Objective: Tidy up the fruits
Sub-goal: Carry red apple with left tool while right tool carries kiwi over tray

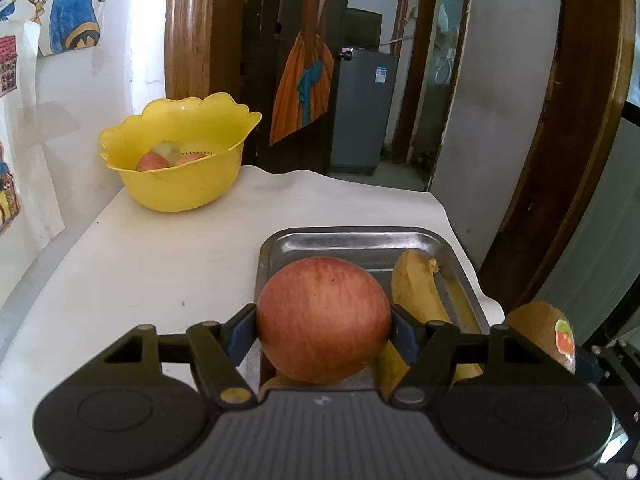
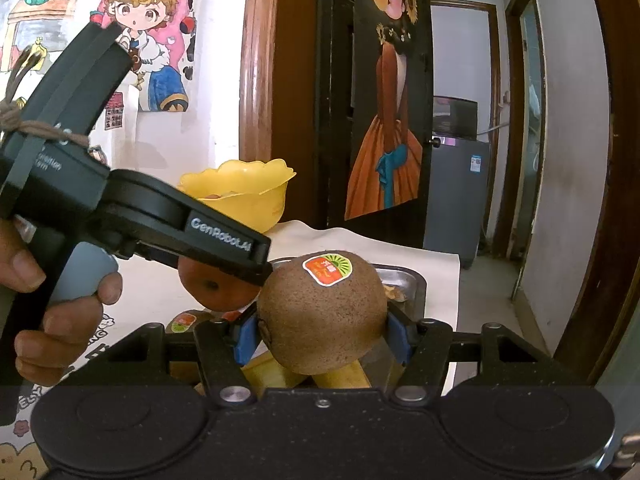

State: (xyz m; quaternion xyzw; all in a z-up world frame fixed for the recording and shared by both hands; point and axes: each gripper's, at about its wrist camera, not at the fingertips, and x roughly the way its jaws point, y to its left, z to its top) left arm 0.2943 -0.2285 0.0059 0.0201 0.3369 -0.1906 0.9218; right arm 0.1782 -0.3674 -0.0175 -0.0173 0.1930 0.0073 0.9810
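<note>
The apple (image 1: 323,320) sits tight in the left gripper (image 1: 323,334) jaws, up over the tray (image 1: 344,240) at the surface's near right edge. The right gripper (image 2: 322,330) jaws squeeze a kiwi (image 2: 322,312). Some fruit already lies in the bowl (image 1: 180,184) at the far left corner. Bananas (image 1: 418,292) wait in the tray, so it looks about half done.

Bowl (image 1: 180,156) far-left on table (image 1: 160,280), tray (image 1: 344,240) near-right

Bare tabletop (image 1: 168,264) left of steel tray (image 1: 344,240), yellow bowl (image 1: 180,184) at far corner
</note>
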